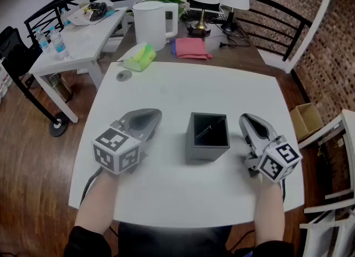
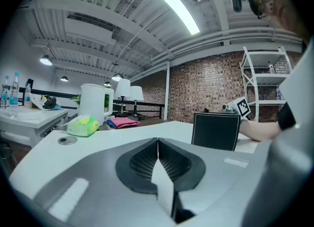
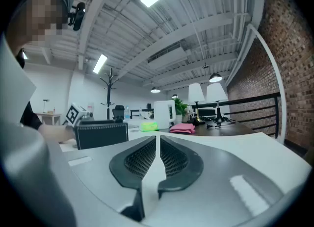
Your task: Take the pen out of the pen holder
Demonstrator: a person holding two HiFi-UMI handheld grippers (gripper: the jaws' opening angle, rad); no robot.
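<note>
The white rectangular surface (image 1: 166, 89) carries the dark grey square pen holder (image 1: 209, 151) at centre frame. The left gripper (image 1: 157, 114), to its left, has its fingers pressed together; the right gripper (image 1: 244, 119) shows a bare slit — both empty. The thin dark pen (image 1: 211, 128) leans inside the holder, so one gripper should probably open wider, descend from above and pinch the pen's upper end.

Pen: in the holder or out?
In. The pen leans slanted inside the upright black holder, seen from above in the head view.
</note>
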